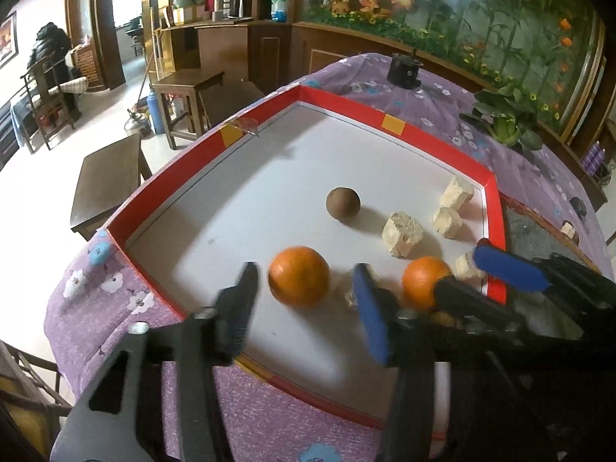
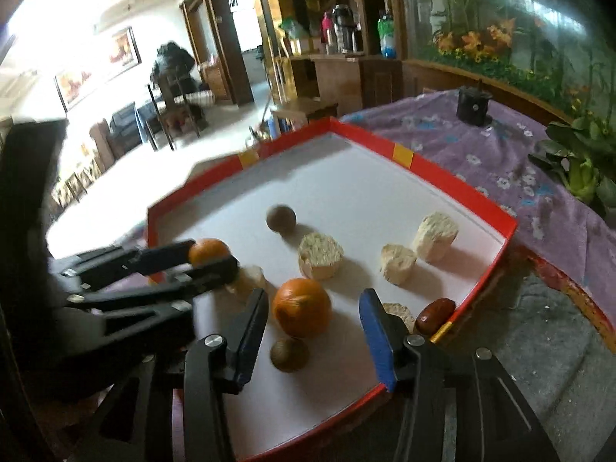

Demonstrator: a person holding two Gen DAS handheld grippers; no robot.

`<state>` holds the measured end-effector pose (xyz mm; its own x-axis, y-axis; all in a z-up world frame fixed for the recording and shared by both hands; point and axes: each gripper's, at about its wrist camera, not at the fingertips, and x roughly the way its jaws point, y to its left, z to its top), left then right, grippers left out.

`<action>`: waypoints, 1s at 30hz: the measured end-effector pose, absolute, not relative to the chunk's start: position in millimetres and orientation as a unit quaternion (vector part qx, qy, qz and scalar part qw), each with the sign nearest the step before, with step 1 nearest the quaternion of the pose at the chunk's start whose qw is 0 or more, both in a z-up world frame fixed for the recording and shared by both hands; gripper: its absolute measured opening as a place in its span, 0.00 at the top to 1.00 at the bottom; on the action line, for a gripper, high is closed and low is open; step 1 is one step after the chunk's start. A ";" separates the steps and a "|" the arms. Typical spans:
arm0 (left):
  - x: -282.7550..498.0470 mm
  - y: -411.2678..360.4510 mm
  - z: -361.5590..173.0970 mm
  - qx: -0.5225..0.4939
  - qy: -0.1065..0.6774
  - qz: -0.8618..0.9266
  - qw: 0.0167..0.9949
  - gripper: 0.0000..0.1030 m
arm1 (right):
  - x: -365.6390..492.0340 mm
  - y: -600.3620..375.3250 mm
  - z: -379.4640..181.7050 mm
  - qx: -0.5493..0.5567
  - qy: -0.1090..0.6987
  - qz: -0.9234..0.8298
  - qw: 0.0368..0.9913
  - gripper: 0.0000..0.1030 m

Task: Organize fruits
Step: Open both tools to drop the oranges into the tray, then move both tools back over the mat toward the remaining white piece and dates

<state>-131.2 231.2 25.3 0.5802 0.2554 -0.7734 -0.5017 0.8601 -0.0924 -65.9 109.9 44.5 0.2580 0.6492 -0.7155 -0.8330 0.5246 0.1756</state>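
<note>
A red-walled tray point(image 1: 400, 125) with a white floor lies on the purple flowered cloth. In it are two oranges, brown round fruits, a red date point(image 2: 435, 315) and several pale chunks point(image 1: 402, 233). My left gripper point(image 1: 306, 288) is open with its jaws on either side of one orange point(image 1: 299, 276). My right gripper point(image 2: 313, 321) is open around the other orange point(image 2: 302, 307). In the left wrist view the right gripper point(image 1: 467, 275) sits at that second orange point(image 1: 423, 281). A brown fruit point(image 1: 342, 202) lies further in; another point(image 2: 288, 353) lies near the right gripper.
A leafy green vegetable point(image 1: 502, 123) and a black round object point(image 1: 404, 69) lie on the cloth beyond the tray. A grey mat point(image 2: 539, 327) lies right of the tray. Wooden stools and chairs stand on the floor to the left.
</note>
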 end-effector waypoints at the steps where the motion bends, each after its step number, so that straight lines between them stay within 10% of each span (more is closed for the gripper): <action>1: -132.0 228.7 27.7 -0.150 0.400 0.217 0.878 0.42 | -66.9 105.6 48.8 -0.114 0.382 0.473 0.786 0.54; 30: -48.3 48.3 72.3 -0.091 0.372 0.060 0.922 0.31 | -36.0 -168.3 81.4 -0.037 0.362 0.260 0.895 0.49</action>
